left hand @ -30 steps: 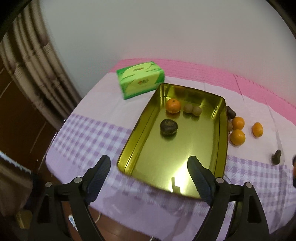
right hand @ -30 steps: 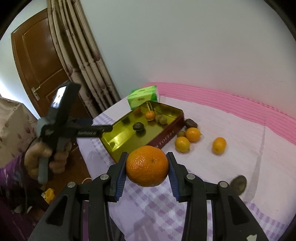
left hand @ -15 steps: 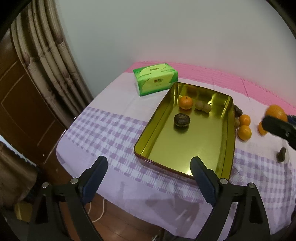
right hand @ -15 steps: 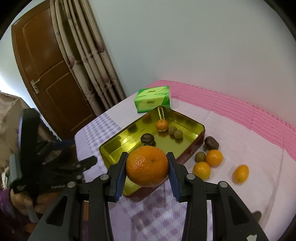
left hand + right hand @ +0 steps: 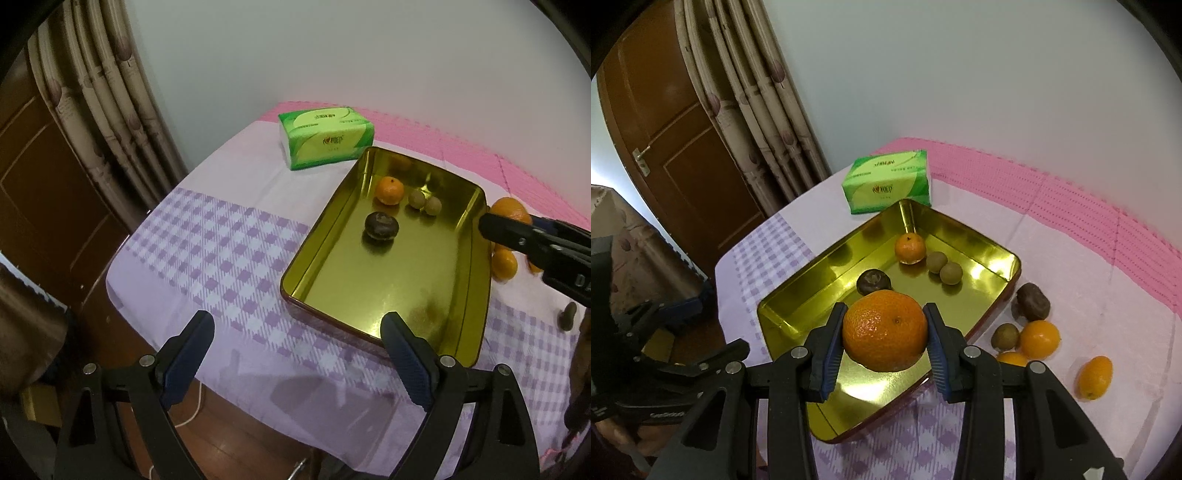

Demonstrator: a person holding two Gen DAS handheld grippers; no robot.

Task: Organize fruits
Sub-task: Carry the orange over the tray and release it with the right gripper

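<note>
Since a second ago the right gripper (image 5: 884,341) has carried its large orange (image 5: 884,330) from beside the gold tin tray (image 5: 798,291) to over the tray's near end, its blue pads pressed on the fruit's two sides. By size, the table under its purple-checked and pink cloth (image 5: 229,243) comes first, then the tray lying on it, then the green tissue pack (image 5: 886,182) just beyond the tray's far corner. Next comes the left gripper (image 5: 295,354), its jaws wide with nothing between them, hanging over the table's near edge in front of the tray. Inside the tray sit a small orange (image 5: 910,249), a dark brown fruit (image 5: 873,282) and two small tan fruits (image 5: 943,267) touching each other. On the cloth right of the tray lie more oranges (image 5: 1039,339) and brown fruits (image 5: 1032,301).
</note>
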